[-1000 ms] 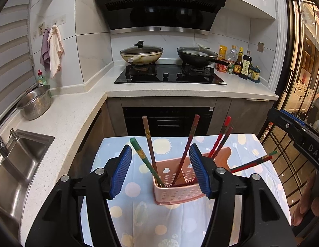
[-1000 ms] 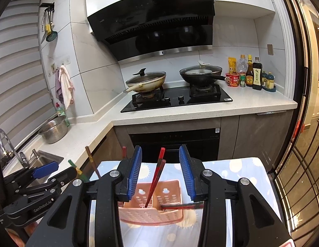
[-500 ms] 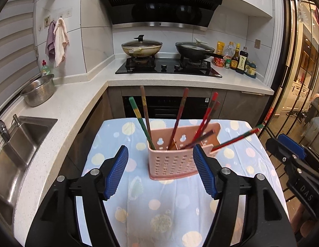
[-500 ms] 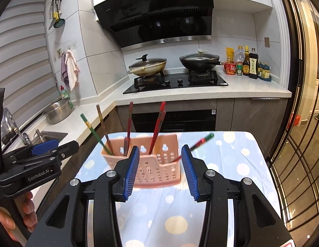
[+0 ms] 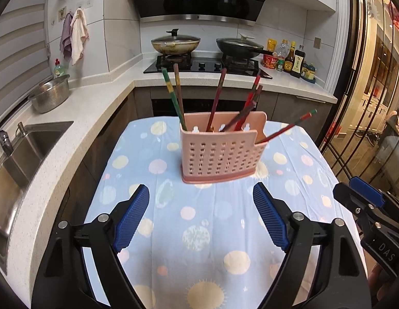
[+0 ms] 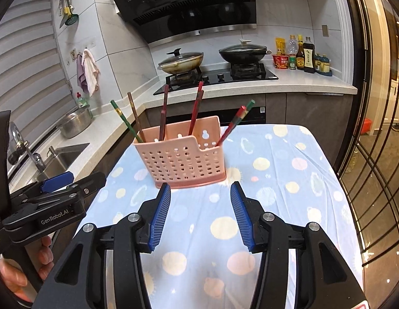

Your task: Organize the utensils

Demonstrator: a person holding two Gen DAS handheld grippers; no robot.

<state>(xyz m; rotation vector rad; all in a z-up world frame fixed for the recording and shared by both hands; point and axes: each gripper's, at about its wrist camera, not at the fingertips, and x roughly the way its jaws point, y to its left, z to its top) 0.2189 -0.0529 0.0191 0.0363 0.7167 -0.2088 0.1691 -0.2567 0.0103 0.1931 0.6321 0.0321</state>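
A pink perforated utensil holder [image 5: 220, 152] [image 6: 184, 162] stands upright on the small table with the blue dotted cloth [image 5: 199, 231] [image 6: 276, 180]. Several red, brown and green chopsticks [image 5: 217, 97] [image 6: 163, 113] lean out of it. My left gripper [image 5: 200, 206] hangs over the cloth short of the holder, jaws opening, nothing between them. My right gripper [image 6: 200, 200] sits just in front of the holder's base, jaws also opening and empty. Each gripper shows at the edge of the other's view.
Behind the table runs an L-shaped counter [image 5: 83, 108] with a hob carrying two lidded pans [image 5: 175, 43], sauce bottles [image 5: 292, 59], a steel colander [image 5: 50, 95] and a sink [image 5: 24, 149]. Glass doors [image 5: 366, 103] line the right side.
Both grippers have drawn back and down from around the chopsticks and holder, and their jaws have spread wider. The holder with its chopsticks stays standing on the cloth.
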